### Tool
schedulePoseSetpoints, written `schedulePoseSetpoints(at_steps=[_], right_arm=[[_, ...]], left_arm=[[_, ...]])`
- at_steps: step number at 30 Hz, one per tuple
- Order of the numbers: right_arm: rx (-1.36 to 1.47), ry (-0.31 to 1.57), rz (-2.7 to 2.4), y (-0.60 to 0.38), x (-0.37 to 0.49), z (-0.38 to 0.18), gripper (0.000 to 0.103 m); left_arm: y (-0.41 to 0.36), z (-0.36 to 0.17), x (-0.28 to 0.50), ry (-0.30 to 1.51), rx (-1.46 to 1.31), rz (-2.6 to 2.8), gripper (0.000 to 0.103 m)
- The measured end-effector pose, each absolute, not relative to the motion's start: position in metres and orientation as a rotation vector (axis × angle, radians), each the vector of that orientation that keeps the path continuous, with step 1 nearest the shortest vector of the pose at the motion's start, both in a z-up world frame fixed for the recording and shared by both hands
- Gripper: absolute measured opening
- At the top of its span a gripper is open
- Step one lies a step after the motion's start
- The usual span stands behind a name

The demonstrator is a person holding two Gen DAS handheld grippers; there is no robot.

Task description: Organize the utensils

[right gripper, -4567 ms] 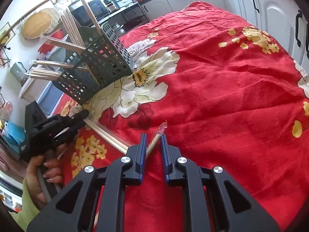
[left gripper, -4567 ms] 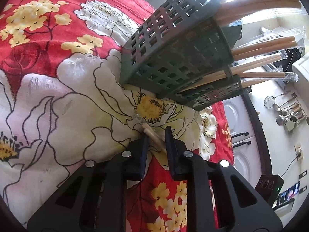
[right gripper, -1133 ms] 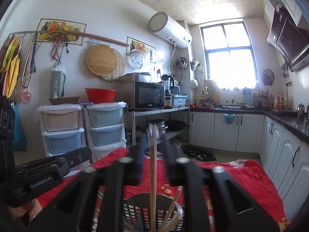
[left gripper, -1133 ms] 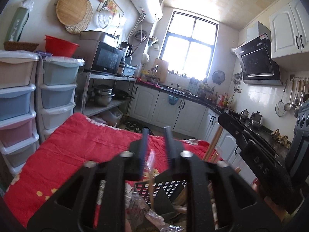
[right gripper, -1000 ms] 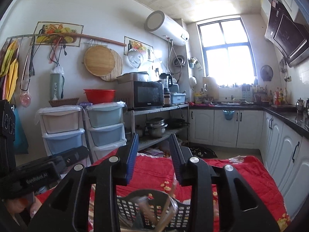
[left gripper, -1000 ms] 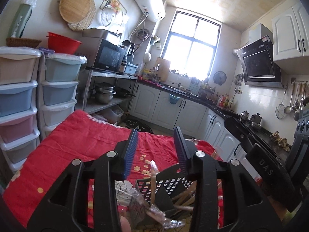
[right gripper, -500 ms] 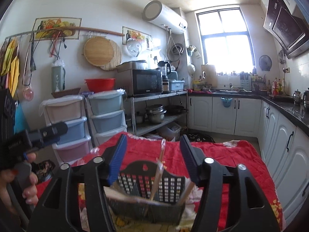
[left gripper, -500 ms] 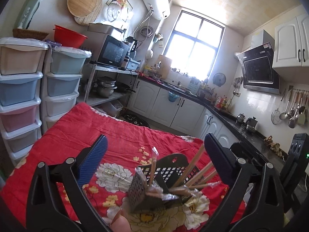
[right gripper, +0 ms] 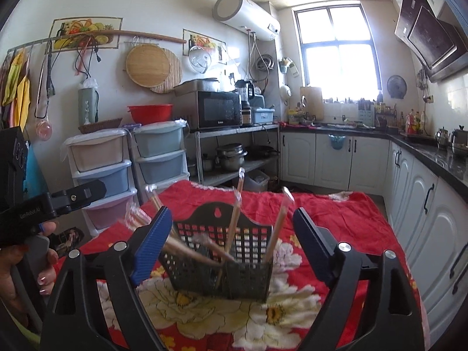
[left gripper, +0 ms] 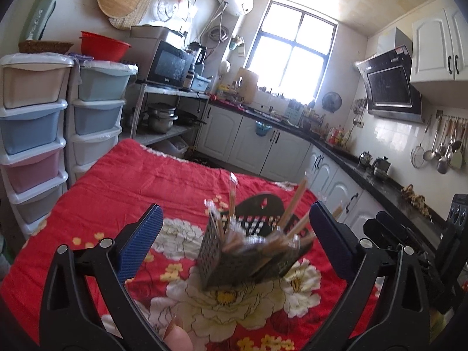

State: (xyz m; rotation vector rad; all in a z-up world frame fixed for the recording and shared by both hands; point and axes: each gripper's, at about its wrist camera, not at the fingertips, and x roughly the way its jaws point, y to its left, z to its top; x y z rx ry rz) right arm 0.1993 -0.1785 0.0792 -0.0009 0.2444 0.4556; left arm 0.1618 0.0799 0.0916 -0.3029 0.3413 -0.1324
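Observation:
A dark green slotted utensil basket [left gripper: 234, 260] stands upright on the red floral cloth [left gripper: 140, 187], holding several wrapped wooden chopstick pairs [left gripper: 294, 204] that lean out of it. It also shows in the right wrist view [right gripper: 225, 257] with chopsticks [right gripper: 234, 216] sticking up. My left gripper [left gripper: 234, 242] is wide open and empty, drawn back from the basket. My right gripper [right gripper: 231, 242] is wide open and empty, also drawn back. The left gripper shows at the left edge of the right wrist view [right gripper: 58, 199].
Stacked plastic drawers [left gripper: 35, 134] stand left of the table. White cabinets [right gripper: 345, 161] and a dark counter [left gripper: 380, 184] run along the back and right. A metal shelf with a microwave [right gripper: 219, 111] is behind the table. The right gripper's body [left gripper: 433, 251] is at the table's right edge.
Both grippers carried chopsticks from the cloth to the basket, let them go into it, opened wide and pulled back. In the last half second both backed off a little more.

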Motion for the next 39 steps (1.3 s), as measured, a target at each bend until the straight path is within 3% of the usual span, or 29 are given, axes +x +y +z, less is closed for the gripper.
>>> schedulePoseSetpoints(at_steps=[7,24,39], right_arm=[[0.005,0.296,0.440,-0.186,0.184,0.059,0.090],[0.024,0.417,0.392,-0.196,0.163,0.004,0.094],[0.004,0.240,0.341,-0.206,0.127,-0.009,0.096]], left_arm=[[0.070,0.067,0.154,0.398,-0.265,-0.133,0.092],[0.050,0.007,0.132,0.465,-0.230,-0.132,0.092],[0.038,-0.001,0.110,0.365,-0.165,-0.094,0.092]])
